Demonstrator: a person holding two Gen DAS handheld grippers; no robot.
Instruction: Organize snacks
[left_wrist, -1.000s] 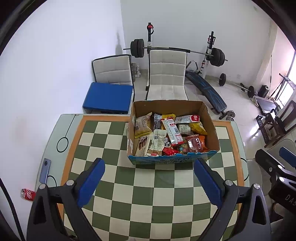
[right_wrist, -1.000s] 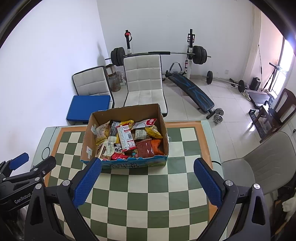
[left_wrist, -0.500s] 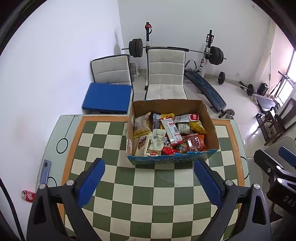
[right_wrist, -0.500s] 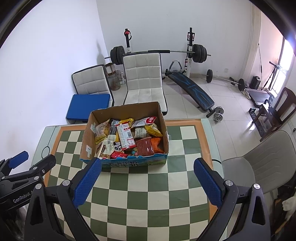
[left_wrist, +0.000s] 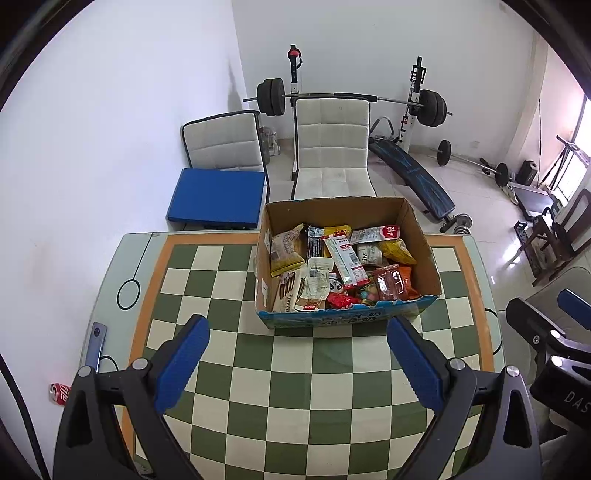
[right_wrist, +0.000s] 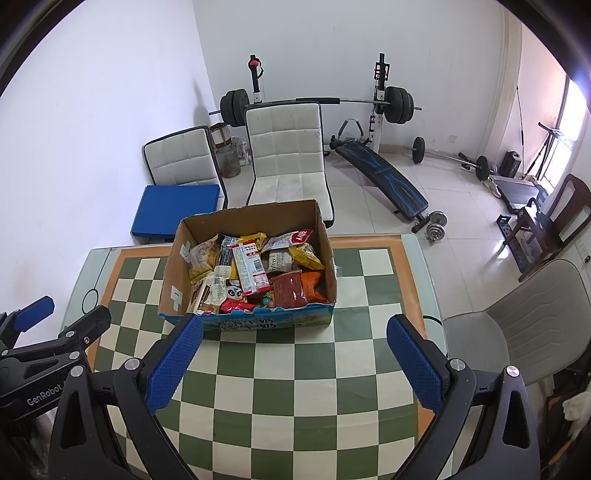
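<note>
An open cardboard box (left_wrist: 424, 254) (right_wrist: 173, 280) stands on the far half of a green-and-cream checkered table (left_wrist: 288, 391) (right_wrist: 295, 384). It is filled with several snack packets: a long white and red packet (left_wrist: 343, 258) (right_wrist: 251, 266), a dark red bag (left_wrist: 388, 282) (right_wrist: 290, 288), a yellow bag (left_wrist: 397, 251) (right_wrist: 306, 254). My left gripper (left_wrist: 297, 360) is open and empty, above the table in front of the box. My right gripper (right_wrist: 293, 360) is open and empty, also in front of the box. Each gripper shows at the edge of the other's view.
Two white chairs (left_wrist: 332, 155) and a blue cushion (left_wrist: 218, 199) stand behind the table, with a barbell rack (left_wrist: 351, 99) and bench beyond. A grey chair (right_wrist: 517, 325) is at the right. A phone (left_wrist: 96, 343) lies at the table's left edge; a red can (left_wrist: 59, 392) lies on the floor.
Both grippers have drifted slightly, so the box sits a little differently in each view. Both stay open and empty. Nothing on the table has moved.
</note>
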